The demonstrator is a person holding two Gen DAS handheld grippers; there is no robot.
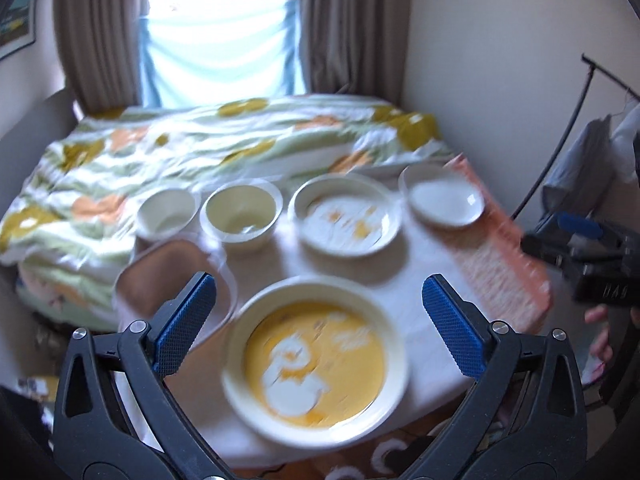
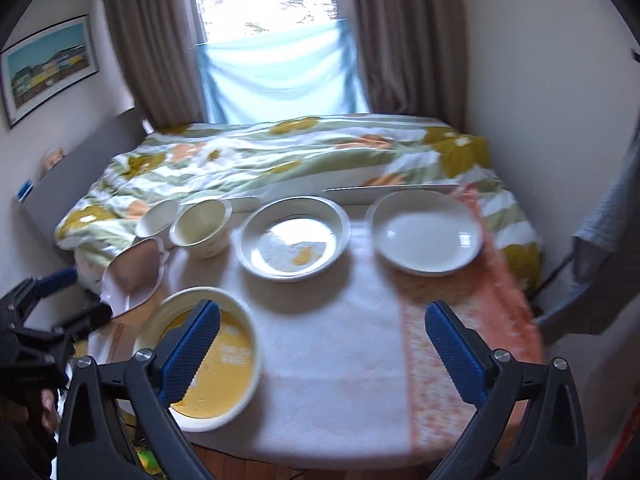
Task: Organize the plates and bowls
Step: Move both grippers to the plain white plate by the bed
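Both hand-held grippers hang wide apart and empty above a small cloth-covered table set against a bed. The left gripper frames the yellow-centred plate without touching it; the right gripper is over bare cloth, that same plate at its nine o'clock.

Across the far edge, from ten o'clock to two, stand a small white bowl, a cream bowl beside it, a shallow patterned dish and a plain white plate. A brown-lidded container sits by the bowls at the left edge, partly overhanging it as far as can be told.

The next step looks like a fresh pick. A sound way would be to come down on one rim with one pad inside and one outside, close gently, and lift level before stacking like on like: bowl into bowl, plate onto plate. Glazed rims look slippery, and the near plate lies close to the table's edge, so a sideways nudge could send it off.

The cloth is white with an orange band along the right. Behind it, a quilt in green, mustard and orange covers the bed, brown curtains flank a bright window at twelve o'clock, and a framed picture hangs at ten.
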